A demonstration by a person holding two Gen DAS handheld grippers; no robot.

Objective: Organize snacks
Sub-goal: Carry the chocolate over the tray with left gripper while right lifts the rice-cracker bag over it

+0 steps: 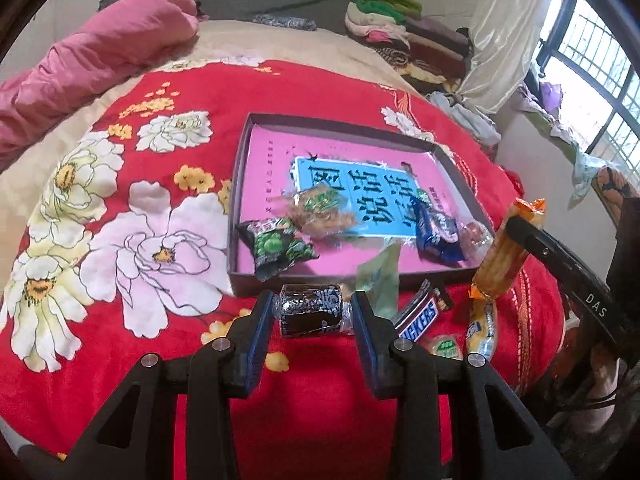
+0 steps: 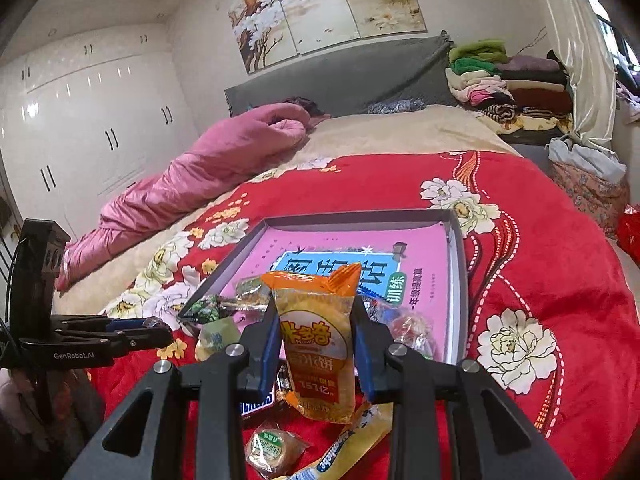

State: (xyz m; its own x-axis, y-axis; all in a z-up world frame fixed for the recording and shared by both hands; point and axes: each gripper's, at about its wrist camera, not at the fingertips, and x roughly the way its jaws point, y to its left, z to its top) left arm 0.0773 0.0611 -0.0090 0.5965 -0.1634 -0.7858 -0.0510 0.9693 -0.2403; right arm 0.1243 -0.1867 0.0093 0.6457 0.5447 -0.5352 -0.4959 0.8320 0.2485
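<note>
My left gripper (image 1: pixel 312 316) is shut on a dark wrapped candy (image 1: pixel 311 314), held just above the red blanket in front of the shallow box (image 1: pixel 240 184). My right gripper (image 2: pixel 316 344) is shut on an orange rice-cracker pack (image 2: pixel 318 336), also seen in the left wrist view (image 1: pixel 506 252) at the box's near right corner. Inside the box lie a green pea packet (image 1: pixel 280 246), a clear biscuit bag (image 1: pixel 320 210) and a blue packet (image 1: pixel 434 228). A Snickers bar (image 1: pixel 420 318), a pale green sachet (image 1: pixel 378 280), a round cake (image 2: pixel 272 450) and a yellow tube pack (image 2: pixel 352 444) lie on the blanket.
The box holds a pink and blue book cover (image 1: pixel 360 176). A pink quilt (image 2: pixel 192 176) lies bunched at the far left of the bed. Folded clothes (image 2: pixel 508 84) are stacked by the grey headboard (image 2: pixel 340 68). A window (image 1: pixel 592 72) is at the right.
</note>
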